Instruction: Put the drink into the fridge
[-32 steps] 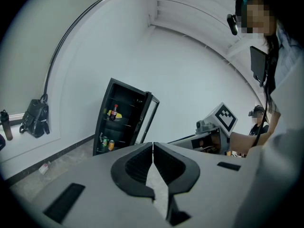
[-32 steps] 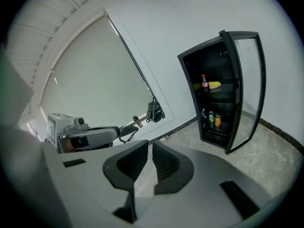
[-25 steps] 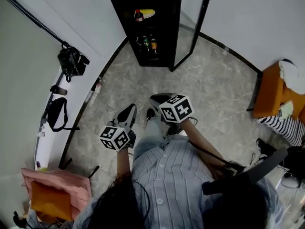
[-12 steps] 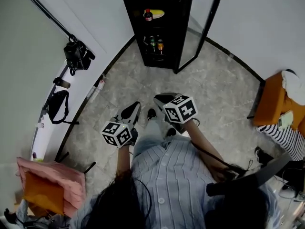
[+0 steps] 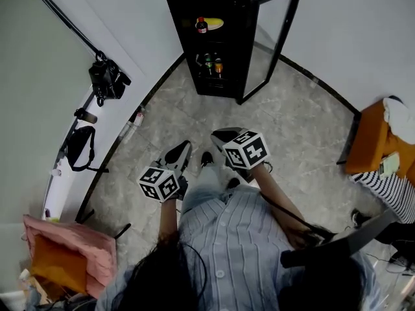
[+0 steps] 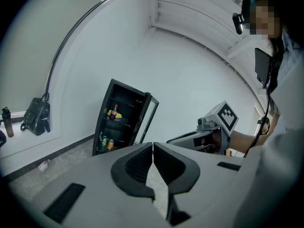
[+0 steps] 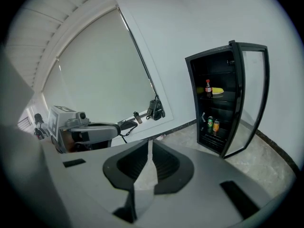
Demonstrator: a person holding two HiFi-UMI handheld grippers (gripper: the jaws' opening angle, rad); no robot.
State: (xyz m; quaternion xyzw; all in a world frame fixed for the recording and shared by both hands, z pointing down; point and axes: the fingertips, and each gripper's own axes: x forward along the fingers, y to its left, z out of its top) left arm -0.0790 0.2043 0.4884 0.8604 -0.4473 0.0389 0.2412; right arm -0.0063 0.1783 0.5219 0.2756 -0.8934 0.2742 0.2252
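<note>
The black fridge point(image 5: 214, 37) stands against the far wall with its glass door point(image 5: 275, 41) swung open to the right. A cola bottle point(image 5: 201, 24) stands beside a yellow item on an upper shelf, and several cans point(image 5: 211, 63) sit lower down. Both grippers are held in front of the person, well short of the fridge. My left gripper point(image 5: 179, 151) is shut with nothing in it; its jaws point(image 6: 152, 144) meet. My right gripper point(image 5: 217, 135) is also shut and empty, its jaws point(image 7: 149, 141) closed to a slit. Neither gripper view shows a drink in the jaws.
A black camera bag point(image 5: 108, 80) and a black pouch point(image 5: 76, 149) hang by the window ledge at left. A small bottle point(image 5: 133, 118) lies on the floor by the wall. An orange seat point(image 5: 373, 138) stands at right, a pink cloth point(image 5: 68, 238) at lower left.
The fridge has slid a little lower and to the right in the head view. Both grippers stay shut and level in front of the body.
</note>
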